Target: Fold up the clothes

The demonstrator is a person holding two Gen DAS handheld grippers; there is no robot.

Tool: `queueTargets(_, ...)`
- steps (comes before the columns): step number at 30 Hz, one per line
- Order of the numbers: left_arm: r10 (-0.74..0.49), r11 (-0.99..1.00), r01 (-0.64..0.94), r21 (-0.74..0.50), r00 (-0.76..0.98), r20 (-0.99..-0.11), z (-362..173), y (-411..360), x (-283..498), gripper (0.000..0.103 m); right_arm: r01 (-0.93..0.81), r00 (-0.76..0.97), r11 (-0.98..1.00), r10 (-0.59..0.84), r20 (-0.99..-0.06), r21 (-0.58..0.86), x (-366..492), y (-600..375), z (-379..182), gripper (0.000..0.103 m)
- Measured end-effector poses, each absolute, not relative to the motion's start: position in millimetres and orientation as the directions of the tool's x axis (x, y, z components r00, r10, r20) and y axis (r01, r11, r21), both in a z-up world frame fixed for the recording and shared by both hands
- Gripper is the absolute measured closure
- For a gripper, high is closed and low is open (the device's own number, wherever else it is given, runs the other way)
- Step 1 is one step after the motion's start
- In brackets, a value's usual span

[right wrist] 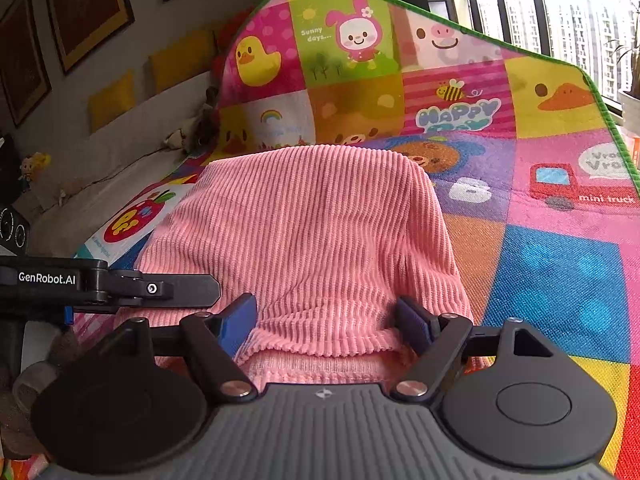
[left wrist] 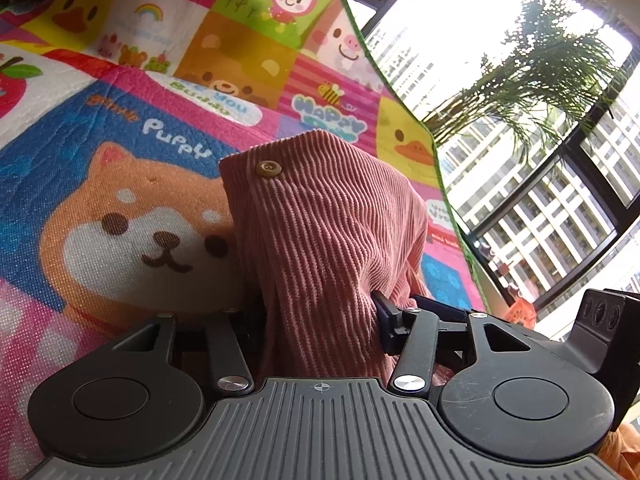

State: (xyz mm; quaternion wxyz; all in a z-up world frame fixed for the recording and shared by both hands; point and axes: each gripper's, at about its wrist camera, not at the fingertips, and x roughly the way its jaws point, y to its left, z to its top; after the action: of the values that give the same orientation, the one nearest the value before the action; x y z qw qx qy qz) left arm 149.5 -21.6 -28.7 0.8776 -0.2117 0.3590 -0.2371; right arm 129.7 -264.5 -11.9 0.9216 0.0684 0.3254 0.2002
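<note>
1. The pink corduroy garment (right wrist: 312, 240) is being held bunched above the play mat (right wrist: 560, 264), whose green-bound edge is running along the window side; open mat is lying to the right.
2. Ribbed fabric with a brown button (left wrist: 268, 169) is being gripped by the left claw (left wrist: 320, 316).
3. A wide hem fold is being spanned by the right claw (right wrist: 326, 320), pads touching cloth.

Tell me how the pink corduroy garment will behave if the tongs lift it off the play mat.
The pink corduroy garment will probably flop: it already drapes and bunches between the right tongs. Its ribbed surface should resist slipping. It looks fairly light; near the button the cloth sags in soft folds on the play mat.
</note>
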Motion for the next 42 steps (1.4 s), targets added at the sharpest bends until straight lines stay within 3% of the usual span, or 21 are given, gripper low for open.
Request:
queueTargets(11, -0.390, 0.860, 0.098, -0.501, 0.759, -0.522, -19, 79, 148, 0.051, -0.537, 0.620, 0.826, 0.523, -0.585, 0.170, 164, -147, -4, 0.025)
queueTargets(16, -0.366, 0.850, 0.058, -0.523, 0.780, -0.508, -24, 102, 155, 0.048, -0.572, 0.605, 0.808, 0.534, -0.591, 0.145, 181, -113, -3, 0.021)
queueTargets(20, -0.357, 0.870, 0.086, -0.486, 0.789, -0.500, -25, 96, 153, 0.043, -0.541, 0.612, 0.823, 0.527, -0.589, 0.175, 183, -131, 3, 0.015)
queueTargets(24, -0.364, 0.868, 0.094, -0.488, 0.788, -0.496, -29, 95, 152, 0.040, -0.446, 0.657, 0.870, 0.477, -0.584, 0.209, 176, -177, 6, 0.000)
queueTargets(30, -0.366, 0.868, 0.098, -0.487, 0.790, -0.493, -30, 95, 150, 0.037, -0.303, 0.651, 0.915, 0.402, -0.644, 0.266, 173, -222, -14, 0.000)
queueTargets(42, -0.366, 0.872, 0.108, -0.478, 0.792, -0.488, -30, 93, 149, 0.032, -0.269, 0.688, 0.961, 0.233, -0.688, 0.057, 165, -187, -20, 0.000)
